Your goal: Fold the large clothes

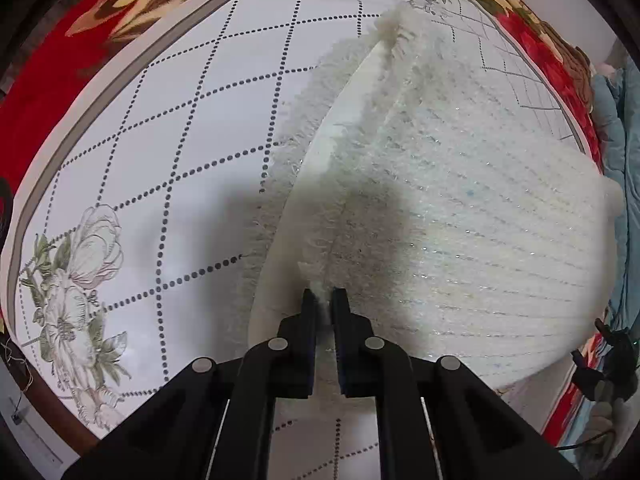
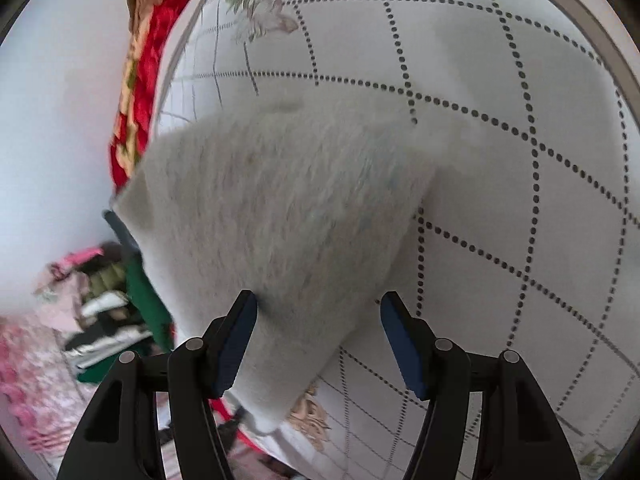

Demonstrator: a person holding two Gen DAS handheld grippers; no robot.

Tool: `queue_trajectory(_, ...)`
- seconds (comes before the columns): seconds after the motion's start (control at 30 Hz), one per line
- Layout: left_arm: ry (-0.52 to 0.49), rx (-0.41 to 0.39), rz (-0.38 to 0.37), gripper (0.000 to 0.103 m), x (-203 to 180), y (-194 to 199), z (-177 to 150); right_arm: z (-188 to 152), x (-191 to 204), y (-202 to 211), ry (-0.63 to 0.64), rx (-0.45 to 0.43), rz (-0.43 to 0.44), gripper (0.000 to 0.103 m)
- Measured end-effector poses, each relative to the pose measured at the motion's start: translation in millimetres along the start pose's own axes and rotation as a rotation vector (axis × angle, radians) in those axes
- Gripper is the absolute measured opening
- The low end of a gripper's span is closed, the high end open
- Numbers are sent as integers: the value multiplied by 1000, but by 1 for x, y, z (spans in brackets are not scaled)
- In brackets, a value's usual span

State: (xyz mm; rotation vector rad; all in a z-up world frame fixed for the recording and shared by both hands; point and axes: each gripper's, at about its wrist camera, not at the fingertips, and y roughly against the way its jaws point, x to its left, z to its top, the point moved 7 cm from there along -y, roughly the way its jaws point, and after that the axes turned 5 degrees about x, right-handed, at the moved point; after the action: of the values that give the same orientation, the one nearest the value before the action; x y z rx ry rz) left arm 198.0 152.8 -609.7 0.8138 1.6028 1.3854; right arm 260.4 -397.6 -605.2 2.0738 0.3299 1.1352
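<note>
A fluffy white knitted garment (image 1: 460, 208) lies on the bed, with one part folded over so its smooth inner side shows along the left edge. My left gripper (image 1: 323, 294) points down at it and is shut on a tuft of the garment's near edge. In the right wrist view the same white garment (image 2: 280, 200) looks blurred, and a corner of it hangs toward the camera. My right gripper (image 2: 318, 300) is open wide. The cloth lies between its blue-padded fingers (image 2: 240, 332), close to the left one, and the pads do not press on it.
The white bed sheet (image 1: 160, 160) with a dotted grid and flower prints spreads around the garment. A red floral blanket (image 1: 60, 40) borders it. Light blue clothing (image 1: 616, 120) lies at the right edge. A pile of other clothes (image 2: 108, 312) sits beyond the bed's side.
</note>
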Motion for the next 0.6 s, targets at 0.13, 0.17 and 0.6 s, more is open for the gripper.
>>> queue_trajectory(0.13, -21, -4, 47, 11, -14, 28, -5, 7, -5, -15, -22, 17, 95, 82)
queue_trajectory(0.17, -48, -31, 66, 18, -22, 40, -5, 10, -7, -22, -37, 21, 146, 82)
queue_trajectory(0.6, -339, -169, 57, 100, -222, 17, 50, 45, 39, -52, 67, -68, 333, 43)
